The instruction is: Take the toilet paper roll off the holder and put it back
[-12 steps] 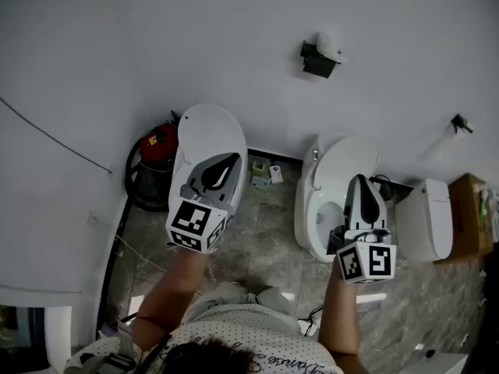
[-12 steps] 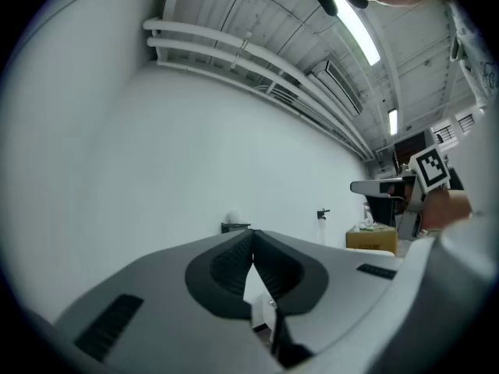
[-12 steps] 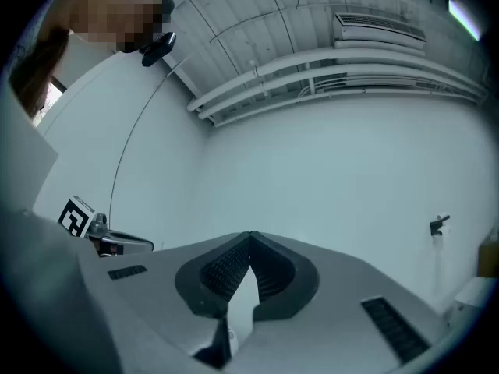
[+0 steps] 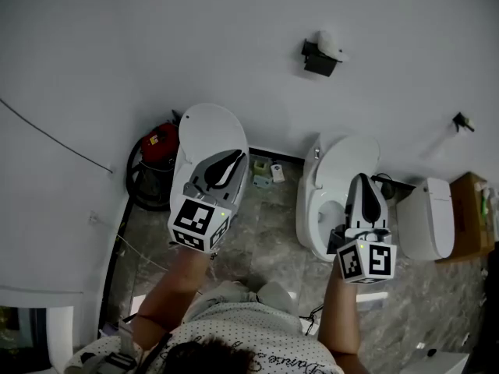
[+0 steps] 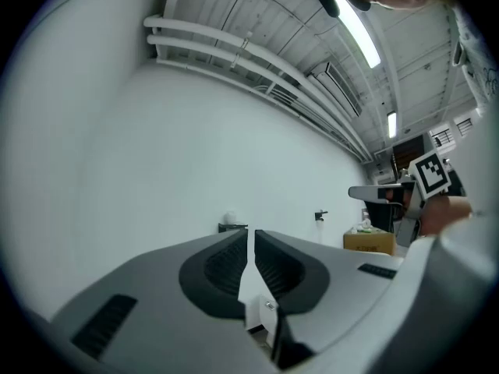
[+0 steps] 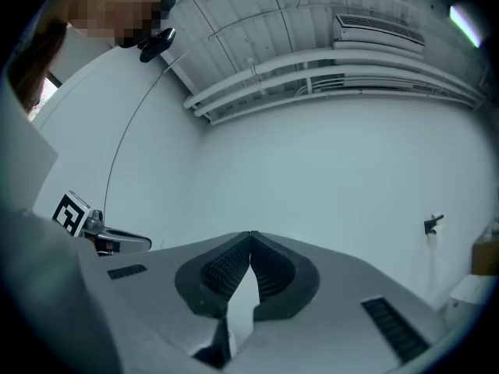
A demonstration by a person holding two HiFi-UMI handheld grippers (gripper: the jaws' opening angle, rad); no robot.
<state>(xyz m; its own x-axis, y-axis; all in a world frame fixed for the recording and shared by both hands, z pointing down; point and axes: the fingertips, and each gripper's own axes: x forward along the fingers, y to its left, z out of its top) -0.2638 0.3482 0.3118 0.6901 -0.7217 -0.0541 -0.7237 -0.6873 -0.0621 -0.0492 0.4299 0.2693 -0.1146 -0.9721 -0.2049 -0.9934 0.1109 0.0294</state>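
Note:
The toilet paper roll [image 4: 328, 45] is white and sits on a small black holder [image 4: 316, 61] fixed to the white wall, up and right of centre in the head view. In the left gripper view the holder [image 5: 232, 225] shows small, just left of the jaw tips. My left gripper [image 4: 236, 156] is shut and empty, held over the left toilet, well short of the wall. My right gripper [image 4: 361, 178] is shut too, with nothing in it, over the second toilet. Both point towards the wall, as the left gripper [image 5: 251, 232] and right gripper [image 6: 251, 234] views show.
Two white toilets [image 4: 204, 127] [image 4: 337, 162] stand against the wall, a third white fixture [image 4: 426, 218] to the right. A red canister [image 4: 158, 143] sits at the left, a cardboard box [image 4: 466, 216] at far right. A small black wall hook [image 4: 461, 121] is right of the holder.

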